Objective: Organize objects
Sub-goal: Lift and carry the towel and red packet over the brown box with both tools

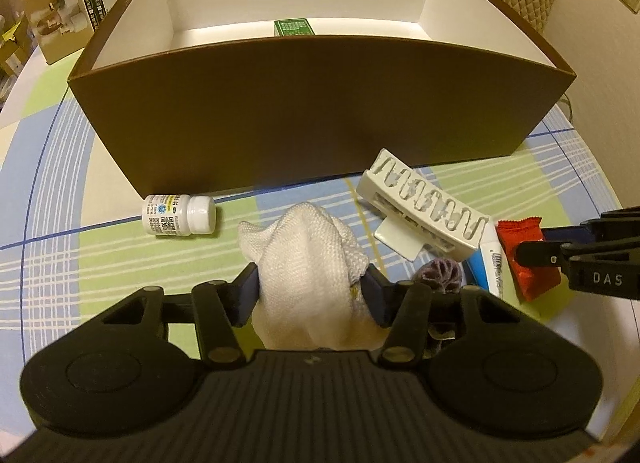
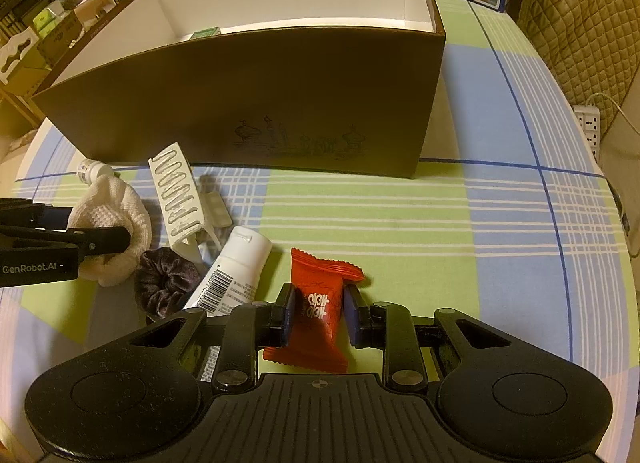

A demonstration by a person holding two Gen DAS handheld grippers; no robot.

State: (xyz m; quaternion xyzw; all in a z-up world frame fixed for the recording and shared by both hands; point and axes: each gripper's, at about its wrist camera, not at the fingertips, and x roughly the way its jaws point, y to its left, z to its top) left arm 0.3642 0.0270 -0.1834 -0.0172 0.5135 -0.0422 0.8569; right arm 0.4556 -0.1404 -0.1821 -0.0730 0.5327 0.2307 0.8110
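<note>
A large brown box (image 1: pixel 312 111) (image 2: pixel 256 103) with a white inside stands on the checked tablecloth; a green packet (image 1: pixel 293 27) lies in it. My left gripper (image 1: pixel 310 295) is shut on a white knitted cloth (image 1: pixel 308 263) (image 2: pixel 112 219) in front of the box. My right gripper (image 2: pixel 319 313) is shut on a red snack packet (image 2: pixel 318 303) (image 1: pixel 524 251) that rests on the cloth. Between them lie a white slotted rack (image 1: pixel 424 203) (image 2: pixel 180 195), a purple scrunchie (image 1: pixel 438 275) (image 2: pixel 166 283) and a white tube (image 2: pixel 232 271) (image 1: pixel 494 263).
A white pill bottle (image 1: pixel 180 215) (image 2: pixel 92 171) lies on its side by the box's left corner. A cardboard carton (image 1: pixel 76 3) stands at the back left. A quilted chair back (image 2: pixel 580 23) and a power strip (image 2: pixel 588 127) are at the right.
</note>
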